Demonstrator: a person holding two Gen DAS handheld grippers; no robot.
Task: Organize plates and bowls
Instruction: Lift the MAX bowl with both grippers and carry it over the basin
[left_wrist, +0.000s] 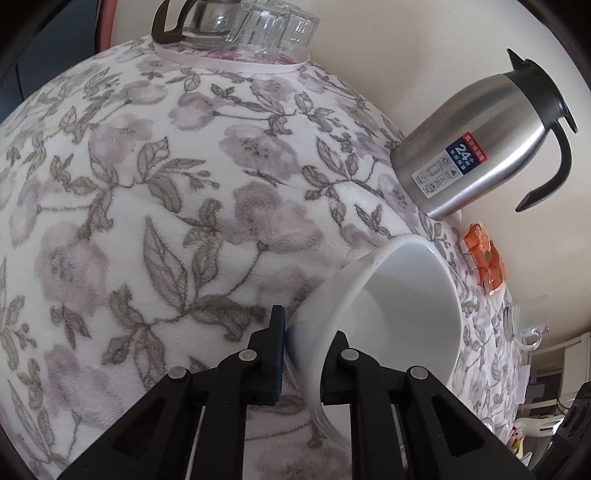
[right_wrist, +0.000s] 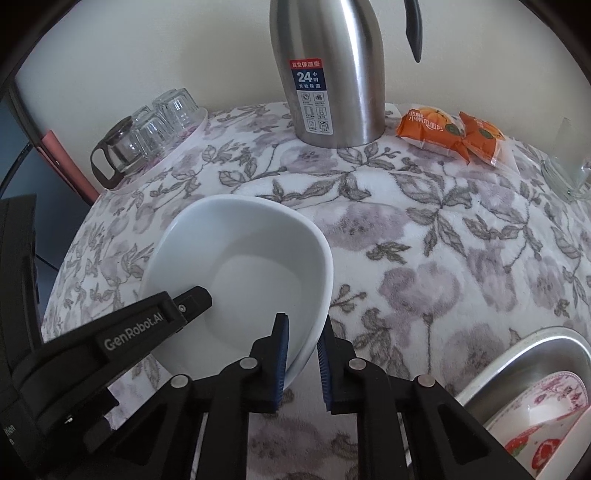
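Jaws of both grippers (left_wrist: 303, 354) (right_wrist: 301, 360) clamped on white bowl (right_wrist: 251, 258), steel flask (right_wrist: 328, 74) behind.

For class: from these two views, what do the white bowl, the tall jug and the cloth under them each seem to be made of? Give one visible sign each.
White bowl: probably glazed ceramic, possibly melamine; smooth, opaque, softly shiny.
Tall jug: brushed stainless steel with streaked reflections; dark handle looks plastic.
Cloth: soft fleece-like fabric; fuzzy nap, printed flowers.

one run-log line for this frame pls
left gripper: shut on white bowl rim | right gripper: shut on same bowl | steel tray: right
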